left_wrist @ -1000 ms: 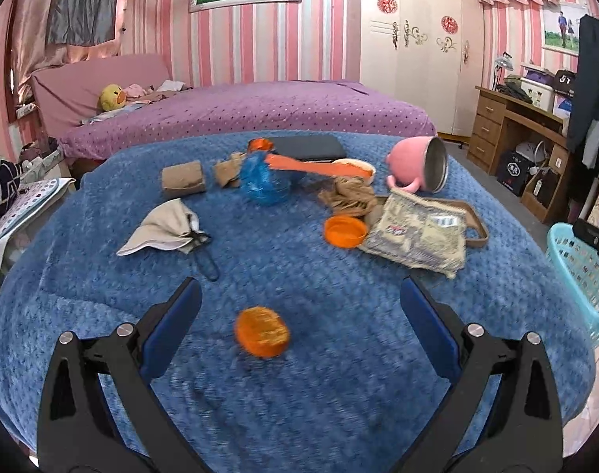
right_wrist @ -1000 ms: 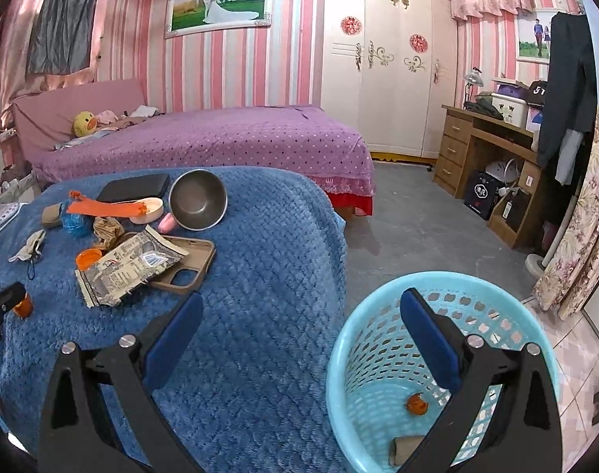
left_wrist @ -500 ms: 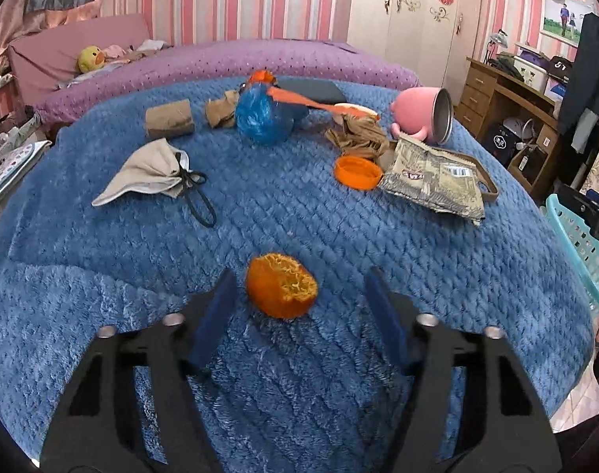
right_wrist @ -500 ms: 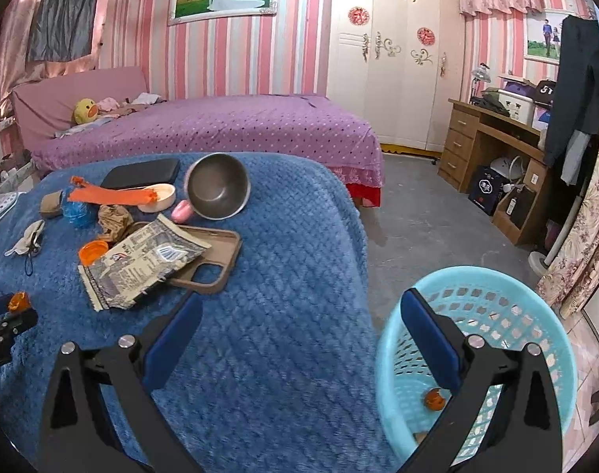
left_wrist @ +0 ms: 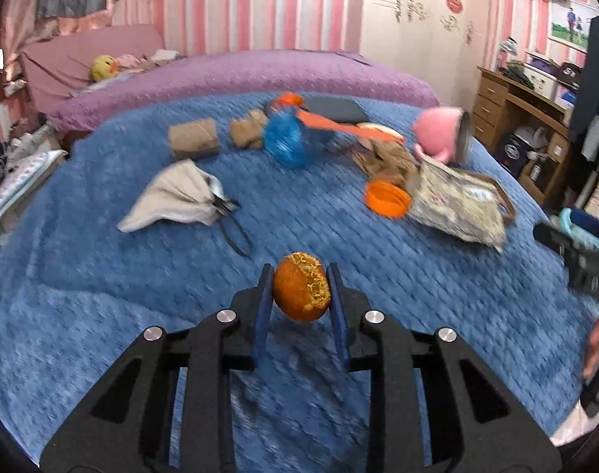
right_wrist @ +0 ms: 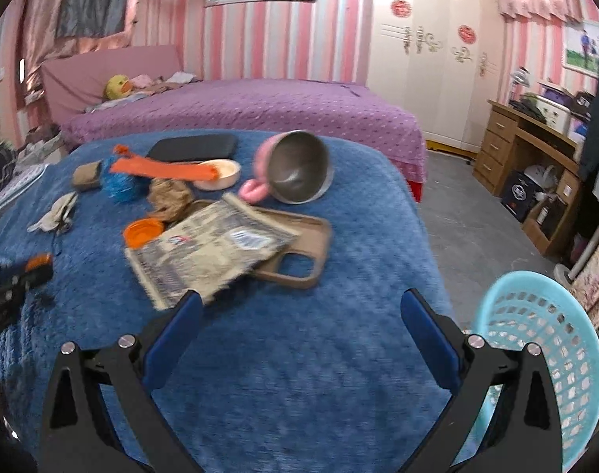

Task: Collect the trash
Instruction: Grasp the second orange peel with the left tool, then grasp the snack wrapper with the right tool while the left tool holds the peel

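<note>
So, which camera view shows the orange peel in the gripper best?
The left wrist view: the orange peel sits centered and close between the left gripper fingers. The right wrist view shows only a small orange bit at the far left edge.

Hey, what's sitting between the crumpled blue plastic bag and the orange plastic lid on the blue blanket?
Between the crumpled blue plastic bag and the orange plastic lid, the right wrist view shows a crumpled wad of brown paper lying partly in that gap.
</note>
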`<control>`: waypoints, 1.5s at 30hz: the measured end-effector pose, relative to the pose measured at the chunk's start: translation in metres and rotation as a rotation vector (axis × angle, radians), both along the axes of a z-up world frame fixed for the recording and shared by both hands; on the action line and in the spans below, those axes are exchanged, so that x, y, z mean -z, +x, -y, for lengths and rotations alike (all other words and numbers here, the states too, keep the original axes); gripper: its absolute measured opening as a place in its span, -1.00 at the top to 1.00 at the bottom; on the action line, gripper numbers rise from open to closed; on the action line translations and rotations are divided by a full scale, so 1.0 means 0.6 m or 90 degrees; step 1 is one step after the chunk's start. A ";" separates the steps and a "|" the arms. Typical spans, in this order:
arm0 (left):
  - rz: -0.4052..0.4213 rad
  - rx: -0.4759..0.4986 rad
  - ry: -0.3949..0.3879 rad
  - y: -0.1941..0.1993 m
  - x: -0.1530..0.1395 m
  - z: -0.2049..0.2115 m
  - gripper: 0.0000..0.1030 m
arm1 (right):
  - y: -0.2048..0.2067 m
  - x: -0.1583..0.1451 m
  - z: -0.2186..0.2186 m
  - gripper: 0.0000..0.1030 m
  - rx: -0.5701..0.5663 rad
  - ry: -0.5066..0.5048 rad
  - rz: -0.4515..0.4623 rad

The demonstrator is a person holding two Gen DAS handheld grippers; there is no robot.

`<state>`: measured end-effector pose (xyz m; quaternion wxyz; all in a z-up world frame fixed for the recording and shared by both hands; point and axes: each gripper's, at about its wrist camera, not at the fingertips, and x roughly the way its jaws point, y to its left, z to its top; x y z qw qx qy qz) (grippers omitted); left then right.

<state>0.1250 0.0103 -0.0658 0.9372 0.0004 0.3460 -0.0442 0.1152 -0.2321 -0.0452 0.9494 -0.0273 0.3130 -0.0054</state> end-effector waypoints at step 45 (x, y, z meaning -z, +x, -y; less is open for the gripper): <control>0.051 -0.067 -0.021 0.009 -0.026 -0.019 0.50 | 0.000 -0.054 0.006 0.86 -0.053 -0.016 0.038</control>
